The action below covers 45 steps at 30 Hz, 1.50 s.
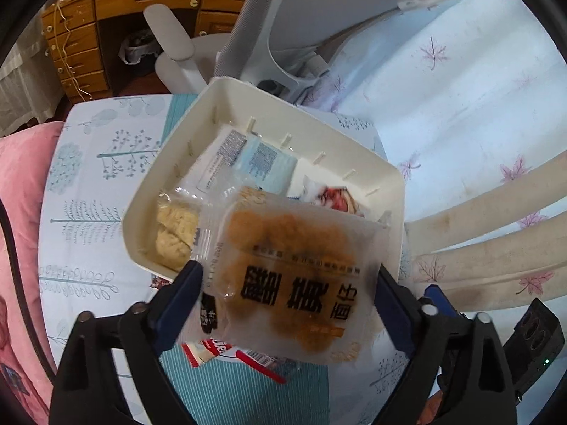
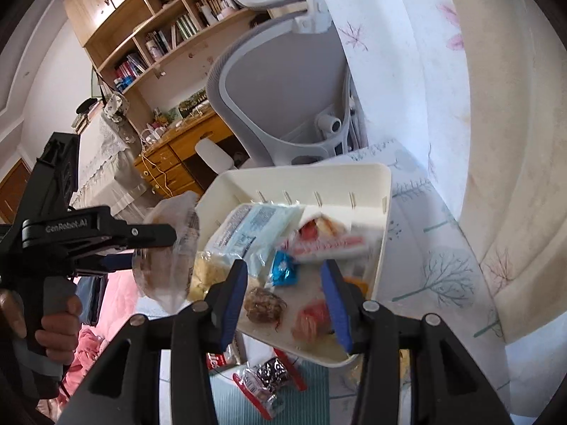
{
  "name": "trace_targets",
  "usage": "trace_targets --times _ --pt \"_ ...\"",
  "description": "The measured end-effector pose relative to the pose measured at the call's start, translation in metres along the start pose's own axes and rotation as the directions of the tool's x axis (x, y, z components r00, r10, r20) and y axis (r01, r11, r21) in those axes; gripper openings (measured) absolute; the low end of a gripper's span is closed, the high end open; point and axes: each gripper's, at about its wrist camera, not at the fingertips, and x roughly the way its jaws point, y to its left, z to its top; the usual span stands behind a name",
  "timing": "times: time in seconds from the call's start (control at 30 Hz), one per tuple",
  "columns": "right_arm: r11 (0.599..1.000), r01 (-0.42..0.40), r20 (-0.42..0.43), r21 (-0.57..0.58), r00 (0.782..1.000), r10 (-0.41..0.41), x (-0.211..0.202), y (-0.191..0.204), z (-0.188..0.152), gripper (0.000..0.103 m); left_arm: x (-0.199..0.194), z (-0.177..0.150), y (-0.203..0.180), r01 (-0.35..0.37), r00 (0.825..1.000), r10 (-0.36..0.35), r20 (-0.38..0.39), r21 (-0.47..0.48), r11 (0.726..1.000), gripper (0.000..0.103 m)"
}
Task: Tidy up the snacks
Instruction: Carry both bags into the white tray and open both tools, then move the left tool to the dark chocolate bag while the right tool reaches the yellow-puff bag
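Snack pack [image 1: 294,276] light, crinkly, slippery; cakes inside crumbly. Left gripper [image 1: 290,283] jaws pinch its sides over bin [image 1: 393,191]. Hold edges, gently. Right gripper [image 2: 283,283] jaws apart, holding nothing.

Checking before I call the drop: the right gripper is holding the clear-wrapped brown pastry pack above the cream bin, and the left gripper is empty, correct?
Not quite: the sides are swapped. The left gripper is shut on the pastry pack above the cream bin, as the left wrist view shows. In the right wrist view the right gripper is open and empty over the bin.
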Motion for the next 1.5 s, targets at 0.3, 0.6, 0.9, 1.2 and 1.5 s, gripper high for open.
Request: trace_targets --times 0.3,0.6,0.9,1.2,1.5 --pt "0.998 0.059 -0.004 0.019 0.998 -0.059 -0.015 -0.009 -0.008 0.064 -0.014 -0.011 -0.005 0.031 0.999 -0.032 0.021 0.017 0.999 0.099" --pt "0.992 0.126 0.002 0.03 0.992 -0.126 -0.041 -0.013 -0.035 0.079 -0.028 -0.06 -0.008 0.035 0.999 -0.034 -0.018 0.05 0.998 0.099" --pt "0.983 0.18 -0.049 0.042 0.983 -0.178 -0.055 -0.019 -0.074 0.079 -0.027 -0.117 -0.028 -0.025 0.998 0.036 -0.053 0.199 0.98 0.099" --pt "0.974 0.219 -0.109 0.062 0.971 -0.212 -0.052 -0.041 -0.093 0.079 -0.002 -0.146 -0.048 -0.098 0.991 0.121 -0.053 0.315 0.944 0.098" --pt "0.98 0.183 -0.182 0.078 0.969 -0.167 -0.032 -0.059 -0.097 0.079 0.04 -0.16 -0.054 -0.143 0.986 0.165 -0.03 0.367 0.919 0.098"
